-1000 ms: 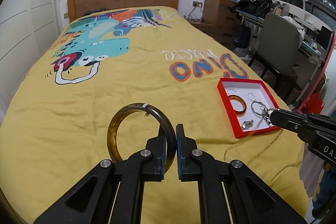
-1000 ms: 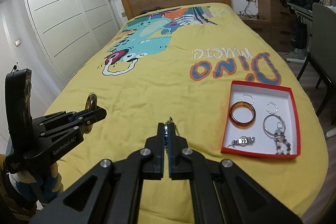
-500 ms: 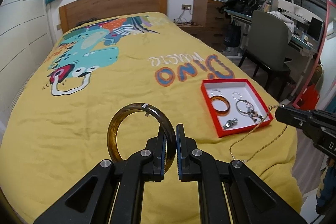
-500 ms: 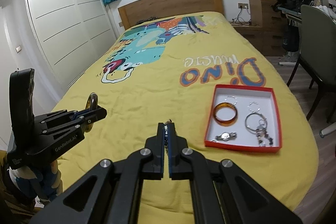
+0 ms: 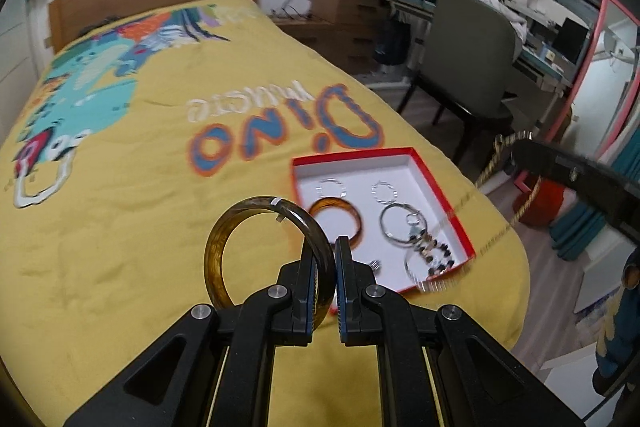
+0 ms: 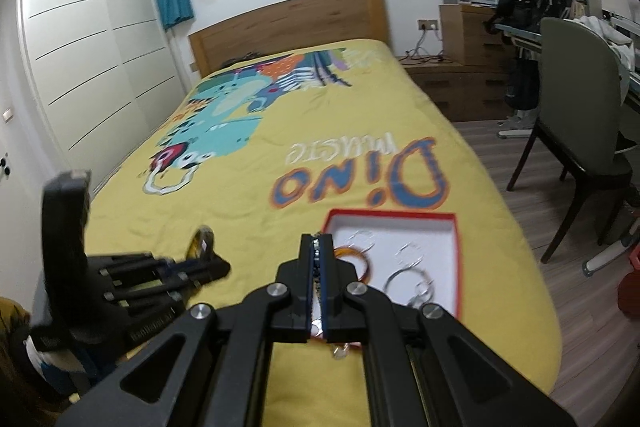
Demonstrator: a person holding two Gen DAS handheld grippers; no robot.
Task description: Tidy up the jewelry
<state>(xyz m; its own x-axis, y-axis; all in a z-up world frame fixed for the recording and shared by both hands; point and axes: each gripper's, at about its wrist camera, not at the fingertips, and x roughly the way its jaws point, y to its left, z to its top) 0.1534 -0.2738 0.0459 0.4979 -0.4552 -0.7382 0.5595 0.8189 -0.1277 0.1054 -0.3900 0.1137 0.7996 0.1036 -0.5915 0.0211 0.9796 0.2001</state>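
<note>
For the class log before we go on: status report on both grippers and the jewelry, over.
Left gripper shut on dark amber bangle. Right gripper shut on gold chain, dangling. Red box on yellow bedspread holds orange bangle, rings. Path clear.

Left tongs (image 5: 327, 259) clamped, angled down; right tongs (image 6: 319, 259) pinched closed, angled down.

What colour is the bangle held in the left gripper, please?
Dark translucent olive-brown bangle; clearest in the left wrist view.
</note>
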